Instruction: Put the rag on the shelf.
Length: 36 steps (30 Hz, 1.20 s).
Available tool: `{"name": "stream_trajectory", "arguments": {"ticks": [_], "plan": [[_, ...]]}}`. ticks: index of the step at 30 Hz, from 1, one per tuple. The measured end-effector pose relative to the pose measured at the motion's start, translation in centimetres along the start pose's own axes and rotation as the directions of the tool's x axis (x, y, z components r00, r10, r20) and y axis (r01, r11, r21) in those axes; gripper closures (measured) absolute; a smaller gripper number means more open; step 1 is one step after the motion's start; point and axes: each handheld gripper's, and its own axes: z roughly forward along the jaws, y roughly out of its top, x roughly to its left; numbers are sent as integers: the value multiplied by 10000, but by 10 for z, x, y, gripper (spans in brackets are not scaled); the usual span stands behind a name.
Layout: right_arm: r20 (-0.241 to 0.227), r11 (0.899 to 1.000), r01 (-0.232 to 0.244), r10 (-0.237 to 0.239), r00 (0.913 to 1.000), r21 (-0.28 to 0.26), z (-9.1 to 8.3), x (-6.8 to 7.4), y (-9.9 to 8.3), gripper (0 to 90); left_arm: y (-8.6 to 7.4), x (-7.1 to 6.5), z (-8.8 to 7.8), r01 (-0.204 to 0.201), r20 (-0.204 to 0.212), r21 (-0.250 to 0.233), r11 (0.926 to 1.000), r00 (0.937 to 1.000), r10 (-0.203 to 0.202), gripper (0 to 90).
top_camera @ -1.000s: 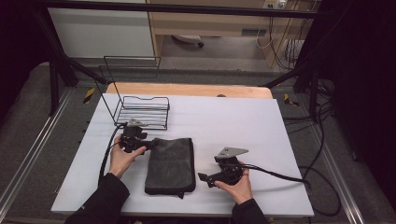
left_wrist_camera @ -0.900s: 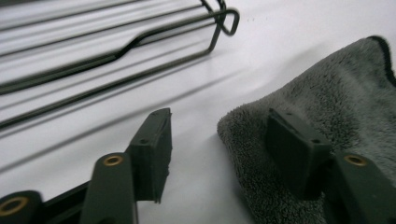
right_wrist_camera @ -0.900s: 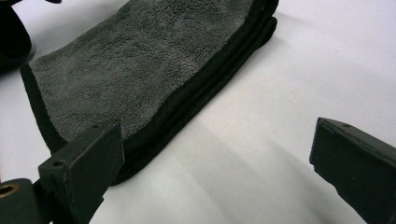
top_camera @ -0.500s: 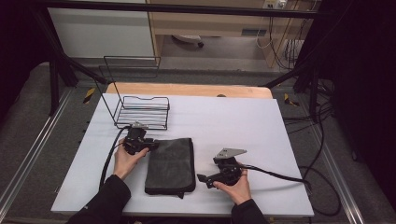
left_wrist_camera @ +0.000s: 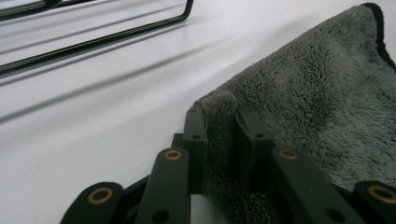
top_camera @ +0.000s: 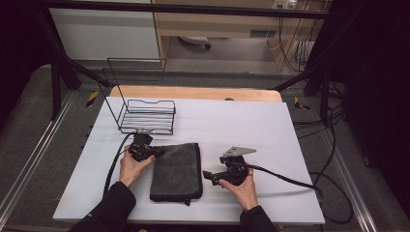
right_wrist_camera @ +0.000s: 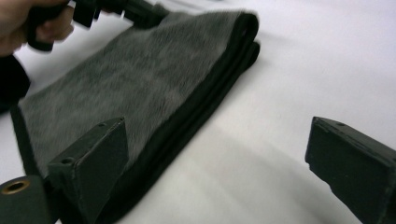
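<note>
Left gripper point(left_wrist_camera: 219, 123) jaws just closed, clamping grey towel point(top_camera: 176, 170) corner; right gripper point(right_wrist_camera: 215, 172) jaws apart beside towel.

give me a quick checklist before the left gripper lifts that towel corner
1. Left gripper has been closing, towel corner pinched between its fingers: ok.
2. Grip firm enough to lift: cannot tell.
3. Right gripper open, one finger at the towel's folded edge, not gripping: ok.
4. Towel lying flat and folded on the table: ok.
5. Wire basket apart from the towel, out of the lift path: ok.
</note>
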Motion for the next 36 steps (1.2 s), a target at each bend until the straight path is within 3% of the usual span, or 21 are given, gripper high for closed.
{"name": "stream_trajectory", "arguments": {"ticks": [2, 10, 16, 20, 24, 36], "plan": [[295, 9996, 275, -276, 9992, 53, 6, 2, 11, 84, 0, 0, 0, -17, -9, -16, 10000, 10000, 17, 760], [621, 9999, -155, 156, 9980, -25, 30, 1, 41, 123, -1, -1, 1, -164, -58, -83, 9998, 9998, 163, 765], [1016, 9989, -378, 349, 9942, 268, 61, -11, 60, 244, -1, -1, 1, -218, -61, -101, 9997, 9997, 217, 764], [1253, 9974, -453, 380, 9914, 560, 74, -14, 62, 309, -1, 0, 1, -215, -29, -103, 9997, 9998, 214, 764], [1130, 9957, -688, 615, 9917, 623, 84, -18, 61, 420, -1, 0, 1, -219, -15, -110, 9997, 9998, 219, 764], [667, 9876, -1010, 935, 9934, 1203, 86, -16, 57, 632, -2, 1, 1, -250, 52, -179, 9995, 9997, 251, 761]]}}
